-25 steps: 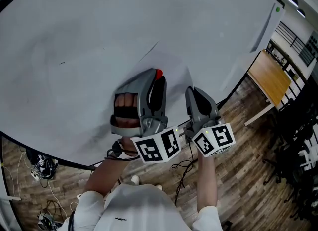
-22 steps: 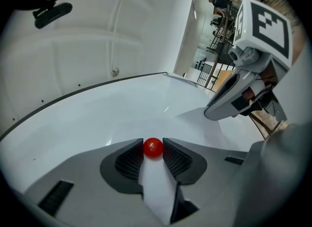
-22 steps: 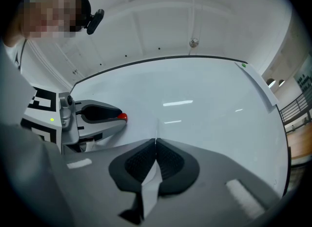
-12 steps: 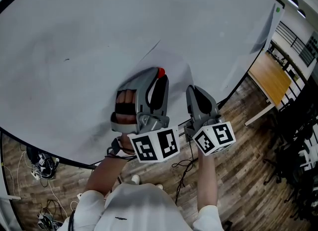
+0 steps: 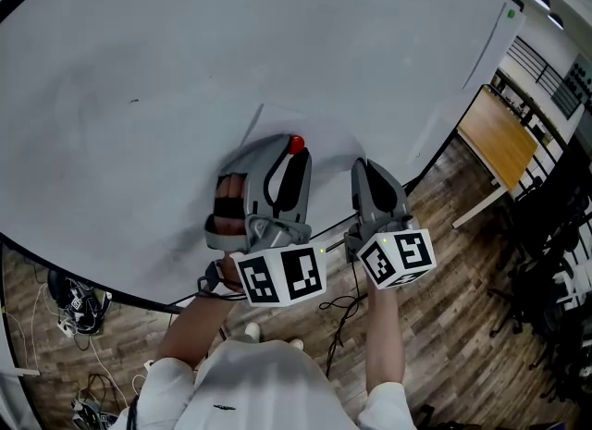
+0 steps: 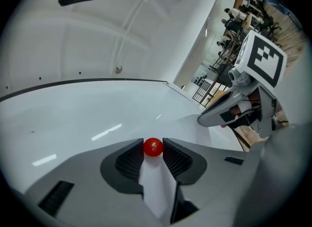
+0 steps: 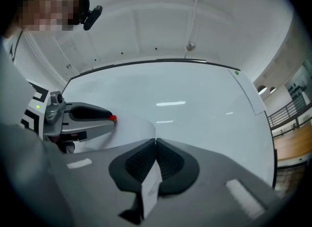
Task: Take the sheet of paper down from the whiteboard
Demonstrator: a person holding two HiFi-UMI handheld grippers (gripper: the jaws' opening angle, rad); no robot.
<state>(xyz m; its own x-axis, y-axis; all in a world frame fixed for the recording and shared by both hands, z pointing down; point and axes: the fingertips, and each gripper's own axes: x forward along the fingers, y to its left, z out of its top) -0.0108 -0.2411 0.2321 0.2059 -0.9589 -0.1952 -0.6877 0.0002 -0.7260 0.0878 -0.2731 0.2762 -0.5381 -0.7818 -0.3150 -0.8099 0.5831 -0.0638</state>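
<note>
The white sheet of paper [image 5: 324, 134] lies against the whiteboard [image 5: 185, 49], its near part bowing off the surface [image 7: 129, 126]. A small red ball magnet [image 5: 296, 144] sits on it. My left gripper [image 5: 290, 151] has just been closing, and its pads now press on both sides of the magnet [image 6: 153, 147], so it is shut on it [image 6: 153, 149]. To its right, my right gripper [image 5: 363, 169] is shut on the paper's edge, a white strip of which shows between its pads [image 7: 155, 143].
A wooden table [image 5: 499, 141] stands on the plank floor to the right of the board. Cables and a power strip [image 5: 74, 313] lie on the floor below the board's dark lower edge at the left.
The left gripper has rolled a little about its own axis with the red magnet at its tips. The paper's upper left edge now shows lower and further left. The right gripper has kept still.
</note>
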